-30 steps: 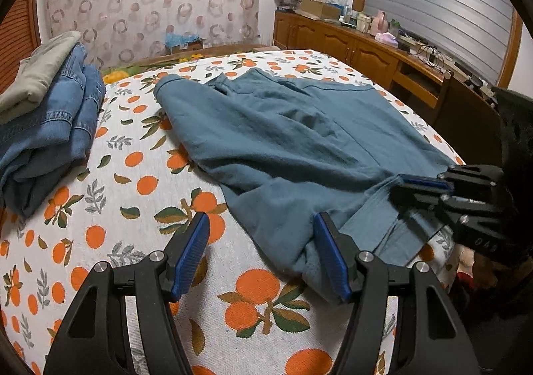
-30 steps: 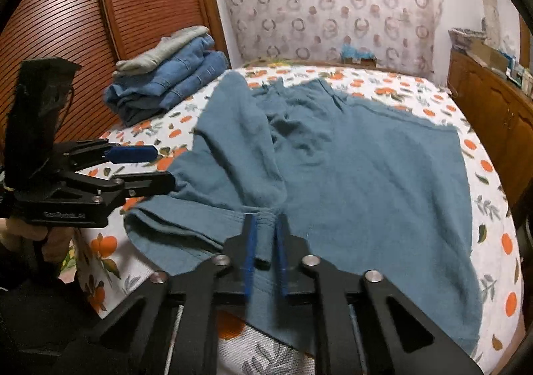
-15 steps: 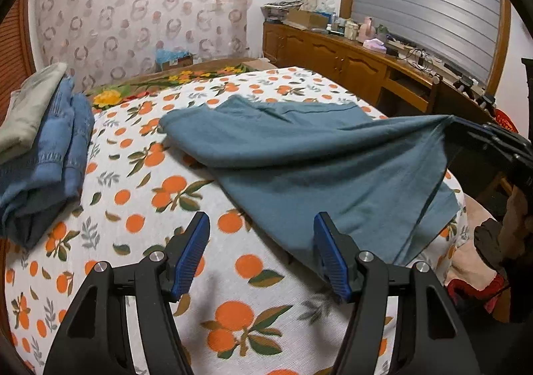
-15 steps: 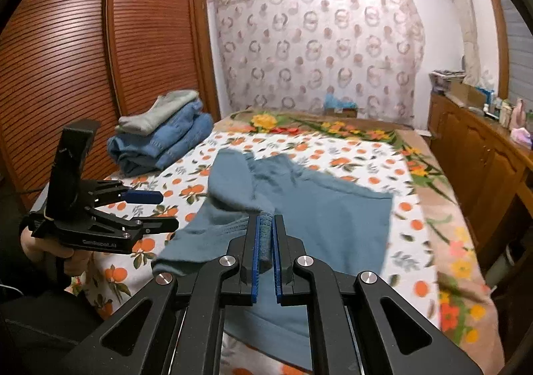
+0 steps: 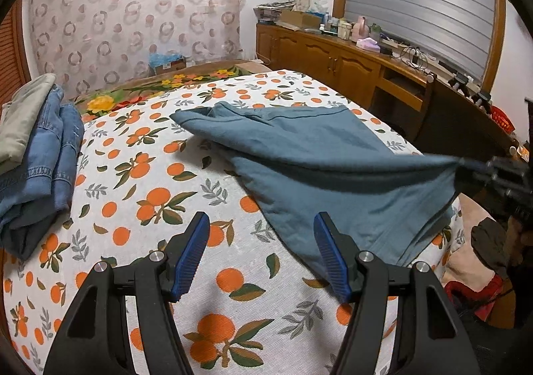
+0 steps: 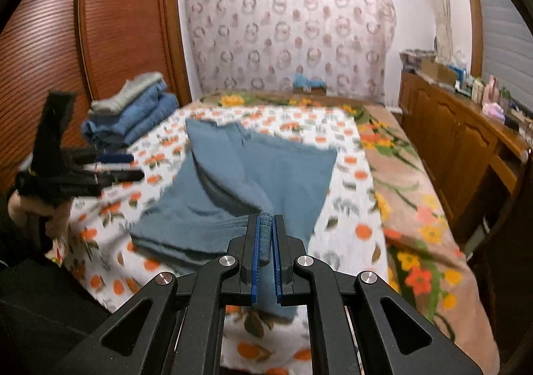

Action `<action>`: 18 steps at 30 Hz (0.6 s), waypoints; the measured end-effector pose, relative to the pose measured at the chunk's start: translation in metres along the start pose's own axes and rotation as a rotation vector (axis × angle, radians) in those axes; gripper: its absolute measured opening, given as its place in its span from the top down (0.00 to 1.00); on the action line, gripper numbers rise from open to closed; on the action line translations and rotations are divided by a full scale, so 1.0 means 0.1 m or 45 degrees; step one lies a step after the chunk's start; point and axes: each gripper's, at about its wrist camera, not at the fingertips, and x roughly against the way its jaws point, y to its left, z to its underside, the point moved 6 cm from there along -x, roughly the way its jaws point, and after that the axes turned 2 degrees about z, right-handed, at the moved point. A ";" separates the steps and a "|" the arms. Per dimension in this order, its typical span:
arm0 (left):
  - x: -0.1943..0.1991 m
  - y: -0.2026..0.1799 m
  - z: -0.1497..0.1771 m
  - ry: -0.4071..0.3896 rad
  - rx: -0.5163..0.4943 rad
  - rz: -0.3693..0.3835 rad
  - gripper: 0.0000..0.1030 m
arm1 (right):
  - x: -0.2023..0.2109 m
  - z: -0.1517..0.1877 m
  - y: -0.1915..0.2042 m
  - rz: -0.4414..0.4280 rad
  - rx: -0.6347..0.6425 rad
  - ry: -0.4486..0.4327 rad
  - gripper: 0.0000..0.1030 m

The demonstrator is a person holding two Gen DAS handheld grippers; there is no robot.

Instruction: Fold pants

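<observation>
Since a second ago we have drawn the teal pants (image 5: 309, 158) up and sideways off the orange-print bedspread (image 5: 140, 181); one edge now hangs taut in the air. Our right gripper (image 6: 265, 235) is clamped on a bunched edge of the fabric. Our left gripper (image 5: 261, 253) stands open and empty over bare bedspread, beside the pants' near corner. Folded jeans (image 5: 43, 161) sit well apart at the left edge
</observation>
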 end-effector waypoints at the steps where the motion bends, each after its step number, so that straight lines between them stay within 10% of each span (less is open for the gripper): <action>1: 0.00 0.00 0.00 -0.001 -0.001 0.001 0.36 | -0.01 0.05 0.01 0.000 -0.006 0.017 0.93; 18: 0.02 0.16 -0.11 -0.041 0.046 -0.038 0.36 | -0.15 -0.31 -0.14 -0.037 -0.043 -0.004 0.74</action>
